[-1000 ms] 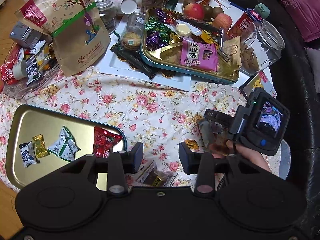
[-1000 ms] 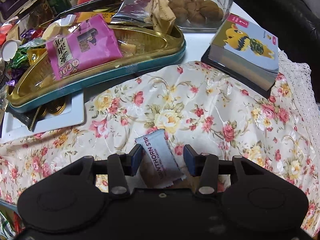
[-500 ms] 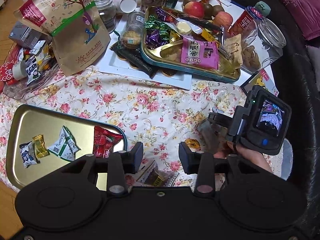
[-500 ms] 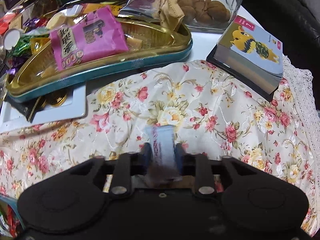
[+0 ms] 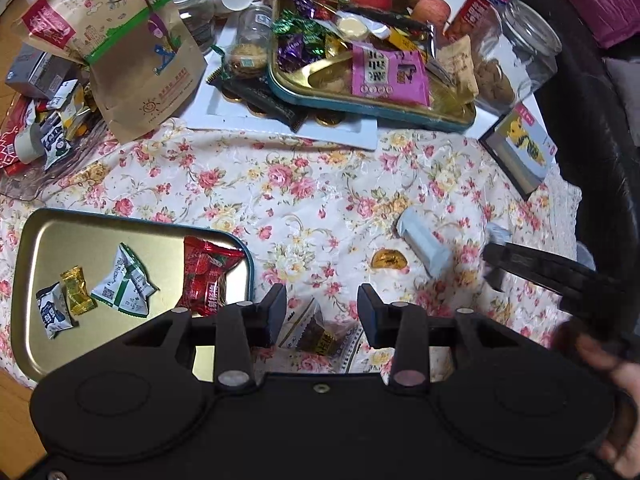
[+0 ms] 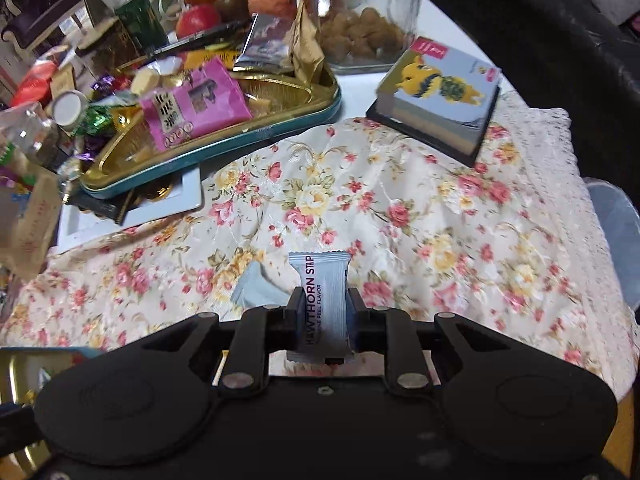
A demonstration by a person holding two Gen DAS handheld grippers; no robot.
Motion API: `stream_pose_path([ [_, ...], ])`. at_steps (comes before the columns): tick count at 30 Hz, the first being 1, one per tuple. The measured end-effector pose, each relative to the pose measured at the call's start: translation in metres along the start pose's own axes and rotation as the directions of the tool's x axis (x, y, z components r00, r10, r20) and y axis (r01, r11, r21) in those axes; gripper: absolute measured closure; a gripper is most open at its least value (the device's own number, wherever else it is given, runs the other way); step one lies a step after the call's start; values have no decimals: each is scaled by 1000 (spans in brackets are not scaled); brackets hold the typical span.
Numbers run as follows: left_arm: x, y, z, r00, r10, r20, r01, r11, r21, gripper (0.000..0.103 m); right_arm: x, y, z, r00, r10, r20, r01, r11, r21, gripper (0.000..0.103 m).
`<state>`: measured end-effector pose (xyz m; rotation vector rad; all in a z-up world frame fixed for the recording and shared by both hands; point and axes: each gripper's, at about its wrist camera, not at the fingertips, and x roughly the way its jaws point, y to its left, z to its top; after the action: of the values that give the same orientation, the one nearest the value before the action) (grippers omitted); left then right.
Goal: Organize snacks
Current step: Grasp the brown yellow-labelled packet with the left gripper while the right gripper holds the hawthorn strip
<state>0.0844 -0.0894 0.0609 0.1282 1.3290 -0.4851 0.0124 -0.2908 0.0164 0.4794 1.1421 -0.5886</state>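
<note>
To the left of my left gripper [image 5: 320, 312] sits the gold metal tray with a teal rim [image 5: 28, 248], holding four wrapped sweets already. That gripper hangs with its jaws apart and gripping nothing, a brown clear-wrapped snack [image 5: 316, 334] on the cloth between its fingers. Ahead to its right lie a gold-foil sweet [image 5: 388, 259] and a pale blue packet [image 5: 424, 246], not yet sorted. My right gripper [image 6: 322, 312] is clamped on a pale blue hawthorn strip packet [image 6: 324, 296], lifted clear of the floral tablecloth [image 6: 400, 200]. I judge the job roughly half done.
</note>
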Motion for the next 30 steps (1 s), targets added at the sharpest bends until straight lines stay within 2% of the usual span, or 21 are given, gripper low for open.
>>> stream_pose_path([
  [4,15,-12,-16,1000,28,-9,-27,997,77,54,-33,-16,-21,996,72,51,-75,996,49,81],
  [6,22,-15,-24,999,32,-10,-30,993,112,54,-38,-23,-28,992,105,65,-109,991,71,81],
  [8,29,-18,-32,999,21,-24,-17,989,150,54,-38,-26,-32,992,105,65,-111,990,86,81],
  [12,42,-20,-43,999,15,-38,-9,985,170,54,-41,-29,-29,988,135,79,-142,985,94,81],
  [16,56,-27,-47,998,43,-39,-35,982,186,53,-53,-32,-25,977,185,107,-196,976,99,81],
  [25,97,-36,-56,991,107,-83,-88,974,210,53,-60,-28,-24,961,262,88,-270,958,99,81],
  [30,106,-43,-58,989,135,-55,-119,965,232,50,-65,-30,-23,954,283,100,-294,949,118,81],
])
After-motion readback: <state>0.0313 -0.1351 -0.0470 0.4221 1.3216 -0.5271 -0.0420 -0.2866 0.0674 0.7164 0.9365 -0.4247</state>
